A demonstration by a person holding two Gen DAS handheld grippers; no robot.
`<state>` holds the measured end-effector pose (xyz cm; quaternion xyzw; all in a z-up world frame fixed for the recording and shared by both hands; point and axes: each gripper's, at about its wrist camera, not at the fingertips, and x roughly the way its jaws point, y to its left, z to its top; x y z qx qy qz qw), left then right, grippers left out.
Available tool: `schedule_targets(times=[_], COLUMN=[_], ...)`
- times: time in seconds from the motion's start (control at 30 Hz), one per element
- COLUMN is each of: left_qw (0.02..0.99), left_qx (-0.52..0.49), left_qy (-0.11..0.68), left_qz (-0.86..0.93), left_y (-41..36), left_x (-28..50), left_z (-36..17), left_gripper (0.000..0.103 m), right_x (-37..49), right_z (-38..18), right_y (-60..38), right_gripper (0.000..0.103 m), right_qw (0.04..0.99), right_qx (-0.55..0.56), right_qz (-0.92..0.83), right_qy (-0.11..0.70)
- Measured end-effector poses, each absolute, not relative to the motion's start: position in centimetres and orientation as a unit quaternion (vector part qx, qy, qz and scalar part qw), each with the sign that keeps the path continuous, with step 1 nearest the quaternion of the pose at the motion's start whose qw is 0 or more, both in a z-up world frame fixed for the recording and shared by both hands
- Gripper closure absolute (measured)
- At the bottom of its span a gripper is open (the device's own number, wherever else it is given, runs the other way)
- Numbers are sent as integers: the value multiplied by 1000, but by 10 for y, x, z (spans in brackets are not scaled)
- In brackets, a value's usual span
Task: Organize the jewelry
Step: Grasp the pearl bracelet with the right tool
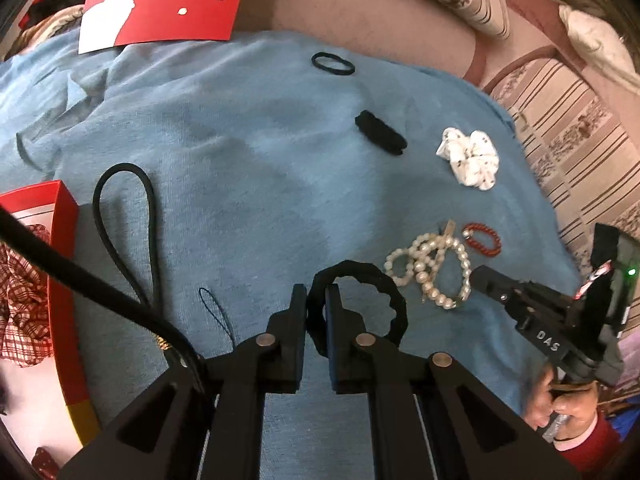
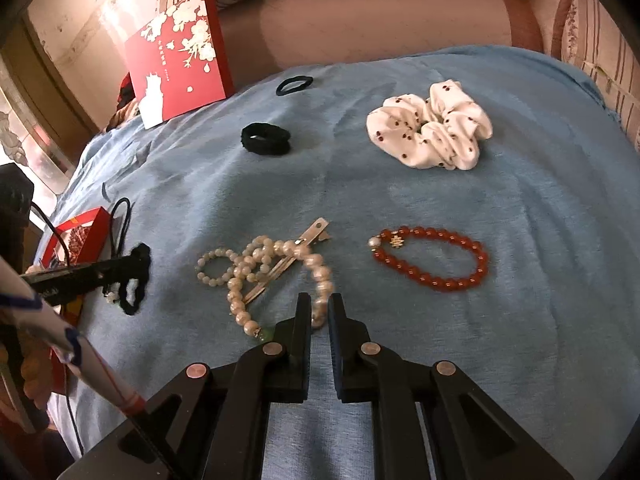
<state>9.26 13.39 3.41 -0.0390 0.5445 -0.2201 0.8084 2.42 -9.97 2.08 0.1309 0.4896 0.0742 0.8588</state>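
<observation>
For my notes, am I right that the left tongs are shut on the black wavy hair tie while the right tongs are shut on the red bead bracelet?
Not quite: the right tongs grip the pearl bracelet, as the right wrist view shows; the red bead bracelet lies untouched. The left tongs do hold the black wavy hair tie.

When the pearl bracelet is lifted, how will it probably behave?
The pearl bracelet will probably hang floppy, since its beads lie in a loose curve. It may drag the metal hair clip and smaller pearl strands tangled with it. The round beads look slippery.
</observation>
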Motion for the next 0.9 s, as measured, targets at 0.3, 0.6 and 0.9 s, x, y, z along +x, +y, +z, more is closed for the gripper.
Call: schedule_targets(times=[0.3, 0.6, 0.9], left_qw=[814, 832, 864], left_qx=[12, -14, -64], left_qy=[544, 508, 459], left_qz=[-204, -224, -195], left_y=[111, 119, 170], left_x=[85, 71, 51], left_z=[21, 51, 94], left_gripper=[74, 97, 97], right_x=[33, 16, -12], right_z=[11, 48, 91], right_y=[-94, -96, -84], right_gripper=[79, 93, 93], right_qw=[863, 895, 915], right_qx=[126, 123, 122], right_qz=[69, 67, 76], right_qy=[484, 423, 378])
